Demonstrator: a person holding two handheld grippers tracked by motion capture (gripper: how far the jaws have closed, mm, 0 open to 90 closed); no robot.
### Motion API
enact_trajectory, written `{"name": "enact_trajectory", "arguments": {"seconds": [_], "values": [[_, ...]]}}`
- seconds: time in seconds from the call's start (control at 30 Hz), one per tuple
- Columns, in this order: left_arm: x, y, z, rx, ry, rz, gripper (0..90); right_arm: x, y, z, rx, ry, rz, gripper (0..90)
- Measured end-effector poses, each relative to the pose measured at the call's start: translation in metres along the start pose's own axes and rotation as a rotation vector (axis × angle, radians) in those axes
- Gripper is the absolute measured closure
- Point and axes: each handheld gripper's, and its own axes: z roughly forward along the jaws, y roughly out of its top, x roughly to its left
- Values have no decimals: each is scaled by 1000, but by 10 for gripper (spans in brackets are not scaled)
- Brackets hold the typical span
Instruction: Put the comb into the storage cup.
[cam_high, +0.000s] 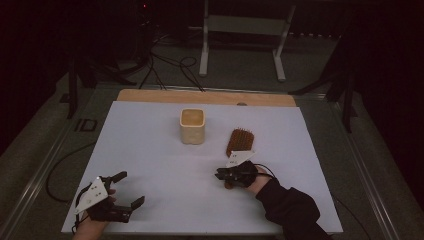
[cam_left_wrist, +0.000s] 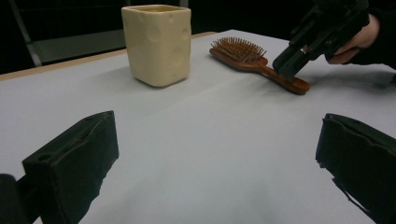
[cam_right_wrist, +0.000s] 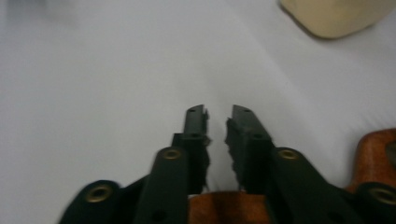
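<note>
Judging from how things lie, the work in hand is taking hold of the wooden hairbrush (cam_high: 239, 142), and the grasp is about made while everything after it is left. The right gripper (cam_high: 231, 176) sits low over the brush's handle (cam_left_wrist: 286, 80), and in the right gripper view its 2 black jaws stand nearly together with the brown handle (cam_right_wrist: 226, 207) wedged between their lower parts, so I read it as clamped on the handle near its free end. The brush lies flat on the white table cover (cam_high: 150, 150), not lifted, just to the right of the cream square cup (cam_high: 192, 126) and apart from it. Its long axis runs roughly away from the person: the bristled head (cam_left_wrist: 238, 48) points toward the far edge of the table, bristles up, and the handle points back toward the person's right hand. If the brush is meant for the cup, which seems likely, it must be raised, tipped upright and lowered in; none of that shows as begun. The left gripper (cam_high: 122, 192) rests near the front left corner of the cover, well apart from brush and cup, its 2 jaws spread wide with nothing between them.
</note>
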Motion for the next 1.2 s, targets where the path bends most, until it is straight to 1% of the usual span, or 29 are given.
{"name": "enact_trajectory", "arguments": {"seconds": [0.03,0.1,0.13,0.17,0.2,0.23,0.27,0.33,0.37,0.53,0.57,0.7,0.77,0.8,0.83,0.87,0.9,0.93,1.0,1.07,1.1,1.2], "values": [[0,0,0,1,-1,-2,0,0,-1,1,15,-3,-3,895],[0,0,0,0,-2,-1,0,1,-2,1,32,-6,-18,899],[0,0,0,0,-2,-1,0,1,-2,1,32,-6,-18,899],[0,0,0,0,-2,-4,0,1,-2,2,46,-6,-17,900],[0,0,0,4,-3,-2,0,1,-3,2,48,-4,-23,900],[0,0,0,5,-3,-3,0,1,-3,2,55,-5,-17,900],[0,0,0,5,-3,-3,0,1,-4,2,67,-4,-22,900],[0,0,0,0,-3,-4,0,1,-5,2,70,-8,-22,900],[0,0,0,1,-3,-3,0,0,-6,2,75,-10,-11,900],[0,0,0,0,-5,-5,0,-2,-10,1,88,-12,-5,900],[0,0,0,0,-3,-4,0,-2,-11,0,86,-10,10,900],[0,0,0,0,-4,-7,0,-5,-15,-4,88,-12,12,900],[0,-1,0,6,-4,-4,0,-6,-19,-6,92,-16,29,900],[0,-1,0,6,-4,-4,0,-6,-19,-6,92,-16,29,900],[0,-1,0,4,-5,-4,0,-6,-21,-6,91,-16,42,900],[0,0,0,1,-4,-5,0,-8,-24,-8,93,-22,40,900],[0,0,0,0,-3,-7,0,-8,-26,-10,93,-23,65,900],[0,0,0,0,-2,-8,0,-8,-26,-10,93,-23,65,900],[0,-1,0,4,-3,-6,0,-10,-31,-15,83,-32,83,900],[0,0,1,1,-3,-6,0,-12,-32,-17,83,-34,80,900],[0,0,1,1,-3,-7,0,-14,-35,-21,80,-45,94,900],[0,0,1,3,-2,-4,0,-17,-41,-26,81,-57,108,900]]}}
